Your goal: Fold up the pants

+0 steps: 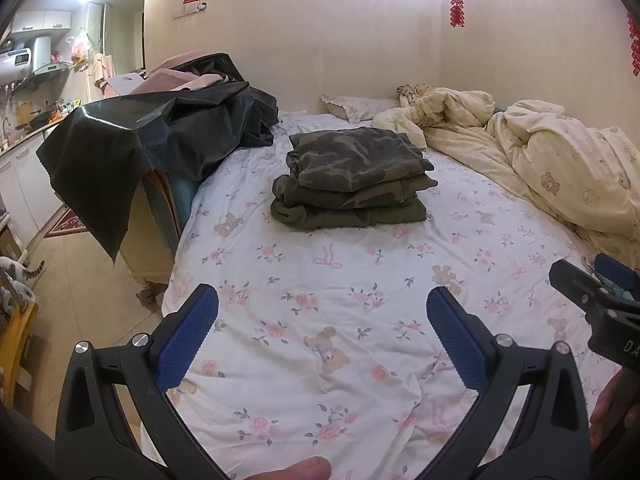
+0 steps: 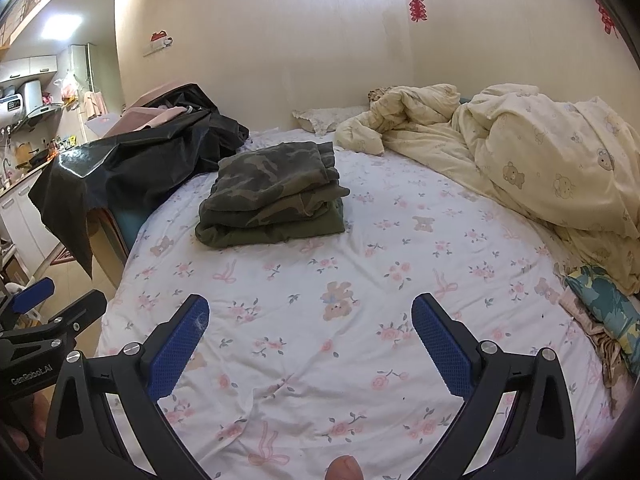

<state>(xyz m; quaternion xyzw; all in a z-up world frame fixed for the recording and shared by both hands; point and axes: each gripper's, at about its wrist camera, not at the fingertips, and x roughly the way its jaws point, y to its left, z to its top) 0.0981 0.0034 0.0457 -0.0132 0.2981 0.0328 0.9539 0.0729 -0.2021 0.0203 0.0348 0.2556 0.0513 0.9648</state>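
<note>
The pants [image 1: 352, 178] lie folded into a squat stack of camouflage layers, out toward twelve o'clock from where the person stands, on the flowered bed [image 1: 320, 320] and well apart from both tools. The layers sit one atop another with the edges roughly square, the widest at the bottom, which reads to me as a fold already made and set down in the open middle of the sheet where nothing crowds it. From the stack, a black plastic cover [image 1: 160, 132] slumps over furniture at about ten o'clock, its hem just beside the pants without seeming to lie on them; a rumpled cream quilt [image 1: 560, 160] is heaped from one to three o'clock, and a pillow [image 1: 360, 106] rests against the wall behind. The left gripper [image 1: 322, 316] hangs low over bare sheet at six o'clock, its blue pads [image 1: 188, 344] spread wide, grasping nothing and touching nothing. The right gripper [image 2: 310, 322] hovers alongside it, likewise fully spread and empty, above the sheet rather than on it. Each tool's tip shows at the edge of the other's view, so they are held close together, side by side. To my eye both are held back because the work looks finished, or nearly so.
</note>
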